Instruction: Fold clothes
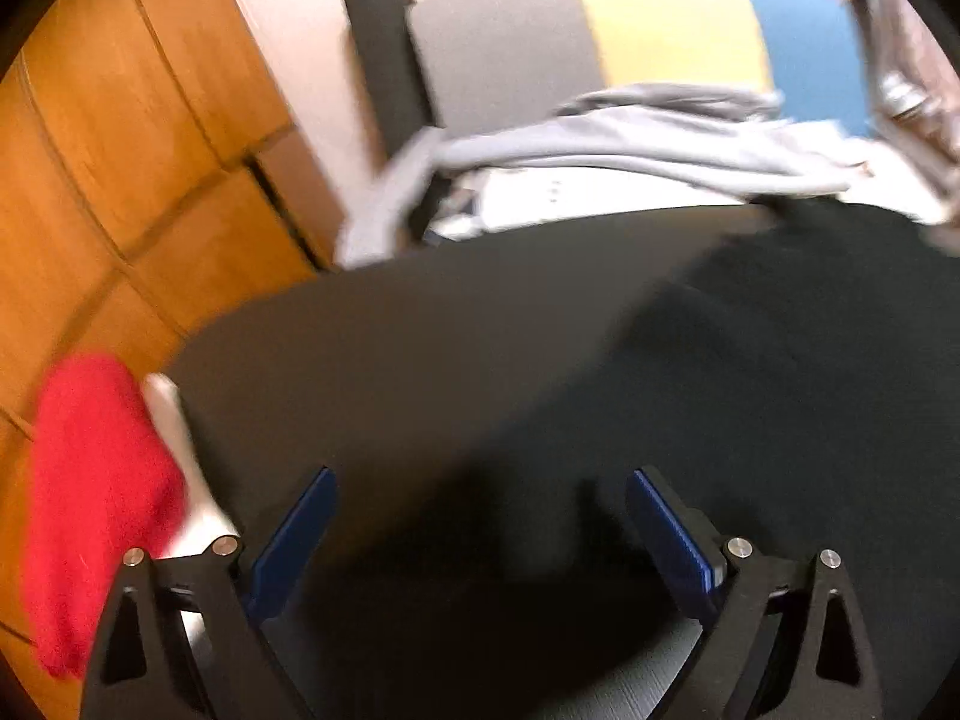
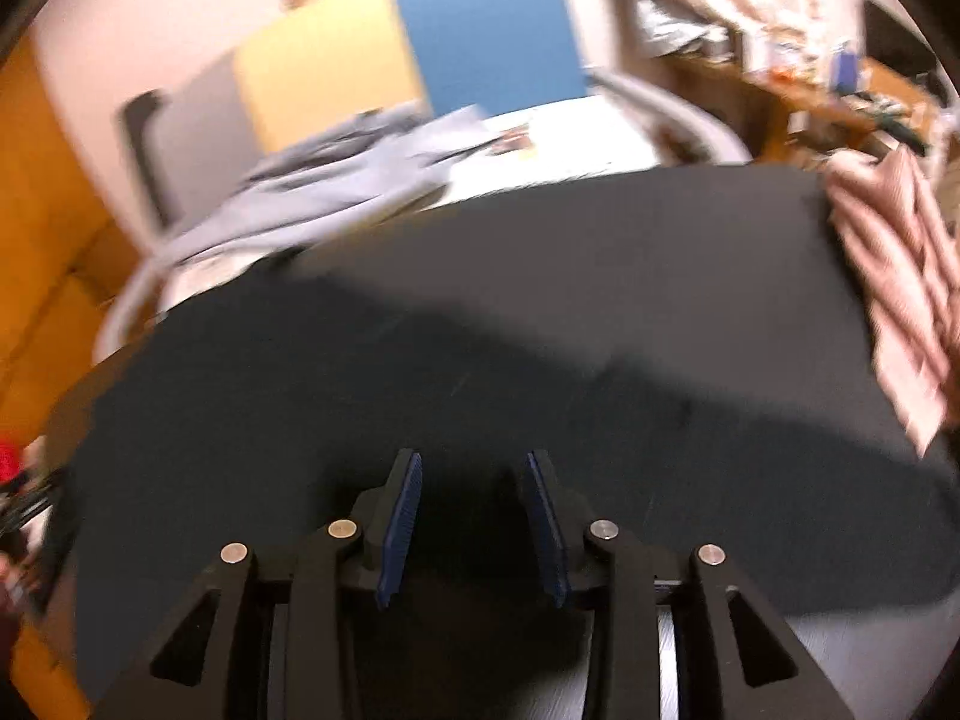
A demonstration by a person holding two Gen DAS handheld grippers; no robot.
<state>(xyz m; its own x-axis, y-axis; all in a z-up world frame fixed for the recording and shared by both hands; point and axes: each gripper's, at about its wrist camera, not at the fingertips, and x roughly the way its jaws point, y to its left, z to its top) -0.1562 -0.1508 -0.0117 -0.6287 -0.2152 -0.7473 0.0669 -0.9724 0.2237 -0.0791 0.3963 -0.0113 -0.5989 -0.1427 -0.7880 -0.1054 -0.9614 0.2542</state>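
1. Left gripper (image 1: 480,531): jaws wide apart, holding nothing. Right gripper (image 2: 471,525): jaws part open, holding nothing.
2. Both hover over the black mat (image 2: 540,312), flat and matte.
3. Red cloth (image 1: 102,492), fuzzy, hangs off the mat's left edge.
4. Striped cloth (image 2: 894,294) folded at right edge; grey garment (image 1: 600,144) rumpled beyond.
5. Risk: frames blurred; a fast grab could pinch 2 layers or drag cloth off.

right gripper (image 2: 474,510): jaws parted, nothing between them, low over dark garment | dark garment (image 2: 480,330): spread flat across counter | grey garment (image 2: 336,180): crumpled beyond its far-left edge | pink striped cloth (image 2: 894,276): folded, at its right edge | grey-yellow-blue panel (image 2: 408,54): upright behind | frame motion-blurred
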